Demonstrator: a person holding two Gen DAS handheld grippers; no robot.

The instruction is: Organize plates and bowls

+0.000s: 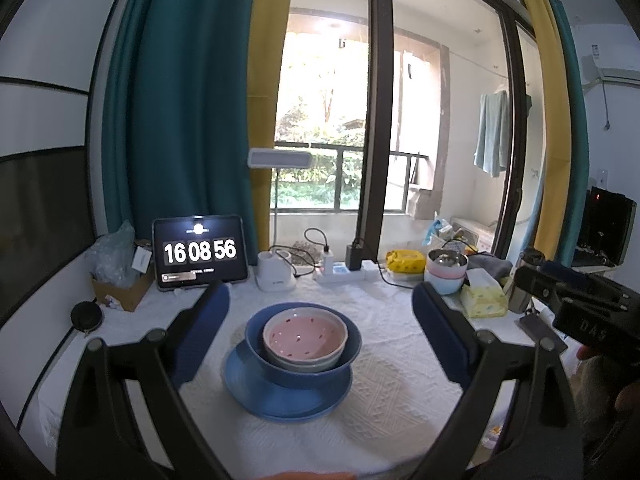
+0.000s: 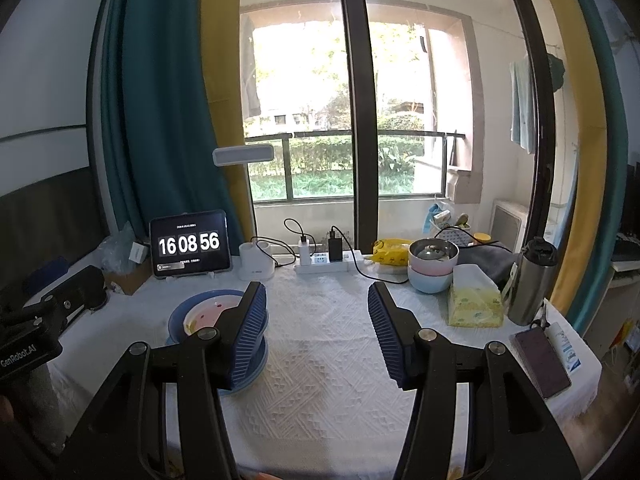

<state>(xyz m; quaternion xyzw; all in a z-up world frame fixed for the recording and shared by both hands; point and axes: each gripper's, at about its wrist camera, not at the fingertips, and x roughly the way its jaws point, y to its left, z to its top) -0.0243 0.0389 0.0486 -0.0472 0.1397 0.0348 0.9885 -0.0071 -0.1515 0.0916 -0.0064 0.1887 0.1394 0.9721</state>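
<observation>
The task looks almost finished: a pink bowl (image 1: 305,334) sits inside a blue bowl (image 1: 256,350), which stands on a blue plate (image 1: 280,398) in the middle of the table (image 1: 400,392). The left gripper (image 1: 320,300) and right gripper (image 2: 317,298) have spread jaws and hold nothing. Other bowls (image 2: 432,270) are stacked at the back right, maybe left to do.

A pink speckled bowl (image 1: 305,335) sits upright inside a blue bowl (image 1: 280,364); both rest on a blue plate (image 1: 280,400).

Both views are aimed across the counter (image 1: 400,360) toward the window (image 2: 360,120); the tablet clock (image 1: 200,252) and stacked bowls (image 2: 208,316) are shared, left one closer.
</observation>
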